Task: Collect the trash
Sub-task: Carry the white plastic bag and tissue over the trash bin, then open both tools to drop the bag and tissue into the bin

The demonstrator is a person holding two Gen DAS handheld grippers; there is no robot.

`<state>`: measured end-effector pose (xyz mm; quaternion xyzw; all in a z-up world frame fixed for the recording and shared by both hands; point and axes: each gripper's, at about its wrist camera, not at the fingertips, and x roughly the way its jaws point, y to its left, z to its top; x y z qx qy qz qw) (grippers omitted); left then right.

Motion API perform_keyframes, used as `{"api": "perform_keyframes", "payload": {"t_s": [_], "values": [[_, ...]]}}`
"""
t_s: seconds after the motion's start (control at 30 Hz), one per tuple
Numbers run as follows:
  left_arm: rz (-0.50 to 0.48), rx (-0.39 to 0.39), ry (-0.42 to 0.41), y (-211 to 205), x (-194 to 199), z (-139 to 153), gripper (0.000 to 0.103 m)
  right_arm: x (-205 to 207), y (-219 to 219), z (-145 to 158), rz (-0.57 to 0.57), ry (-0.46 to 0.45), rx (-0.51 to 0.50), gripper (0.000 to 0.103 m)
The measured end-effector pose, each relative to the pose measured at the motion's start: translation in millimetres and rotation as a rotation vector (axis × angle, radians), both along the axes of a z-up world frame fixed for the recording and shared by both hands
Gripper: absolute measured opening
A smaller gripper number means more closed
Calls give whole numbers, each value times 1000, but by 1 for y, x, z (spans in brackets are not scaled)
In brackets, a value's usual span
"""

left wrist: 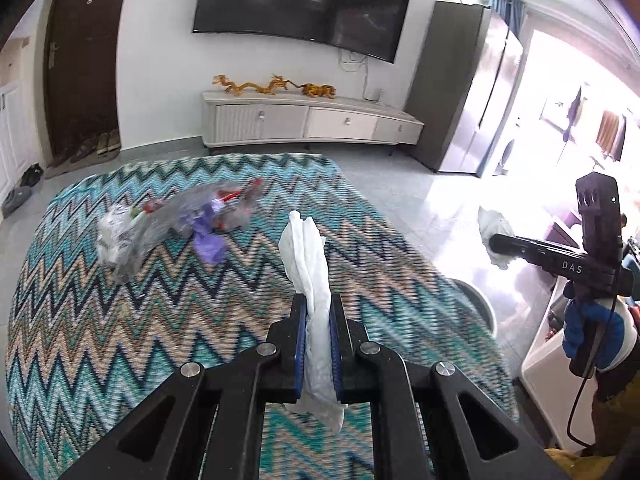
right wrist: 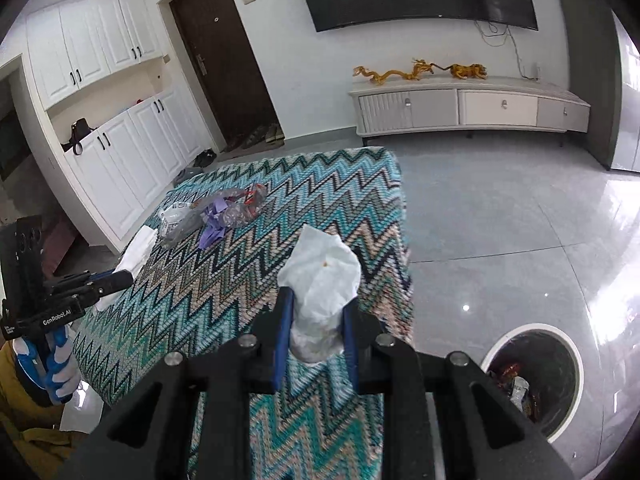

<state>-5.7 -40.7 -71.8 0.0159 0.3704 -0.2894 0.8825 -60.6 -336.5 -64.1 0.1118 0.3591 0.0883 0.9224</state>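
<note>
Left wrist: left claw [left wrist: 318, 336] pinches twisted tissue [left wrist: 308, 256]; right claw [right wrist: 316, 328] clamps crumpled tissue [right wrist: 320, 268]

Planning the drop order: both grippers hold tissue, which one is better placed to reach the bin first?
Right, probably. The right gripper holds its tissue near the table edge, and the bin sits just beside it; the left gripper is over mid-table.

White tissue [left wrist: 312, 280]; teal, beige and navy zigzag tablecloth [left wrist: 160, 340]; purple wrapper [left wrist: 208, 244]; white-rimmed bin [right wrist: 536, 380].
</note>
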Motion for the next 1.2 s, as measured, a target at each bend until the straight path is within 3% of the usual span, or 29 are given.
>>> {"api": "perform_keyframes", "payload": {"t_s": [0.23,0.43,0.8,1.03,1.13,1.2], "values": [[-132,19,9,-77,-8,22,10,-47,-75,1,-125,-19,-4,22],[-281,95,45,-185,-1,23,10,-61,-149,-44,-235,25,34,22],[-487,244,205,-377,4,-61,10,-52,-246,-167,-390,231,150,25],[-521,278,317,-444,16,-116,11,-45,-270,-226,-442,319,205,28],[-521,279,350,-456,21,-133,18,-47,-278,-243,-478,337,223,43],[-517,280,364,-457,27,-141,22,-50,-283,-252,-489,352,230,45]]}}
